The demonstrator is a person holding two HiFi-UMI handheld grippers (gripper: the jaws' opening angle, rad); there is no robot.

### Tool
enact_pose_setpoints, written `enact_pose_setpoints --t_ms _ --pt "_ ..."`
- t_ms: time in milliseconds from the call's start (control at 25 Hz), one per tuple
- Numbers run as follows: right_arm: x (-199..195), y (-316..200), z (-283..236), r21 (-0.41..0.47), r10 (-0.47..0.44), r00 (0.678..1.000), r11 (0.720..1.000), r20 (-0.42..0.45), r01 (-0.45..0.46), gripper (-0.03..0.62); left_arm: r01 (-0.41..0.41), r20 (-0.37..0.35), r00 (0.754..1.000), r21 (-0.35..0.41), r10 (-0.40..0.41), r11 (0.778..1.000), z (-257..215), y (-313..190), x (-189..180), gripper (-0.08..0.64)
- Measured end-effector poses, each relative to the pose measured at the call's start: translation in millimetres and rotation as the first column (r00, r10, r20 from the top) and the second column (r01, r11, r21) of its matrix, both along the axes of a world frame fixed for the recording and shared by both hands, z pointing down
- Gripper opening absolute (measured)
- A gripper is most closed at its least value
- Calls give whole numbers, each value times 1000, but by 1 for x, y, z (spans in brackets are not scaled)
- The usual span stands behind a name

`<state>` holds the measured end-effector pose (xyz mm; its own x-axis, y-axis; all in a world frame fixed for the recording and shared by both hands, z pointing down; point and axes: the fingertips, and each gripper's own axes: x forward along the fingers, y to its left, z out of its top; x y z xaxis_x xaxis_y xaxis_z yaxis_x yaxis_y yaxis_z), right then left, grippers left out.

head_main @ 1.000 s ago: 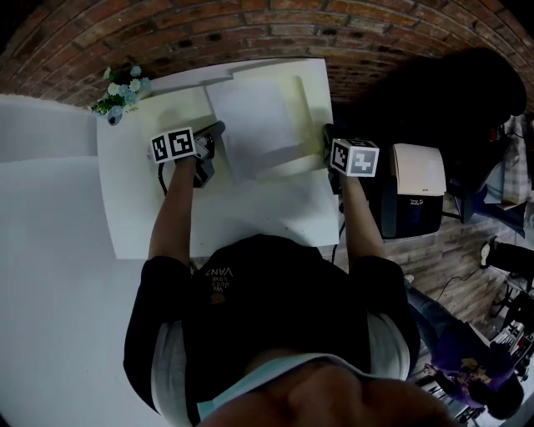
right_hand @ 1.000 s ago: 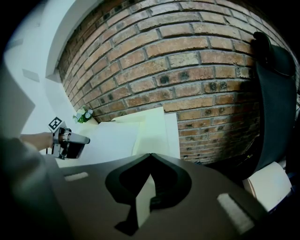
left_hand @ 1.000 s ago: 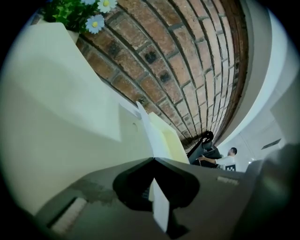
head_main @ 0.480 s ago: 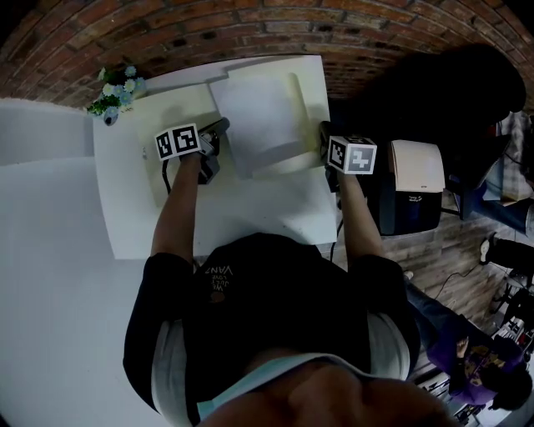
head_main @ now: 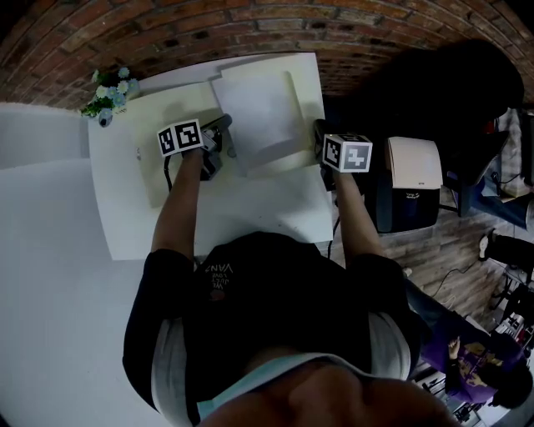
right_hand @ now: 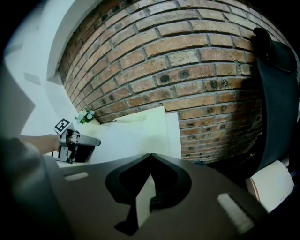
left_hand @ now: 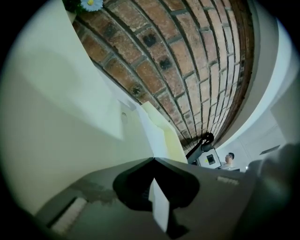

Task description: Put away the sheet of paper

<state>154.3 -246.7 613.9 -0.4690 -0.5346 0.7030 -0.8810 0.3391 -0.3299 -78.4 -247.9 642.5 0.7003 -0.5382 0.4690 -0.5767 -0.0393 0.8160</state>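
A white sheet of paper (head_main: pixel 260 113) hangs a little above the white table (head_main: pixel 217 217), stretched between both grippers. My left gripper (head_main: pixel 227 133) is shut on the sheet's left edge, and a white sliver of it shows between the jaws (left_hand: pixel 159 208). On the opposite edge my right gripper (head_main: pixel 319 138) is also shut, with a pale strip of paper (right_hand: pixel 143 201) caught in its jaws. From the right gripper view the left gripper (right_hand: pixel 77 143) shows across the sheet. Under the sheet lies a cream, folder-like piece (head_main: pixel 307 100).
A small bunch of flowers (head_main: pixel 107 93) stands at the table's far left corner. A brick wall (head_main: pixel 250 25) runs behind the table. Right of the table, on the wooden floor, stands a black and cream machine (head_main: pixel 409 188). A person (head_main: pixel 476 375) is at the lower right.
My left gripper has moved a little toward the right gripper with the sheet's edge in it. The sheet sits slightly further back over the table. The right gripper has kept still.
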Motion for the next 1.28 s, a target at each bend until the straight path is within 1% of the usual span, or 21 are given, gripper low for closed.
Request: enact_pose_setpoints --t_ms 400,560,1040,1280 --pt "-1 0 0 1 -8 1000 1000 1 8 -2 7 -28 1000 -11 -7 1000 8 -6 16 -2" --pt "-2 1 0 5 -12 1000 1000 2 12 -2 0 -25 1000 -10 -1 1000 9 -9 20 -2" --pt "-2 1 0 4 -11 1000 1000 0 11 -2 -59 -14 998 1 59 998 7 -23 44 -2" --pt "-2 1 0 4 -14 1000 1000 -3 14 -2 -75 -1 997 2 75 997 7 -27 50 -2"
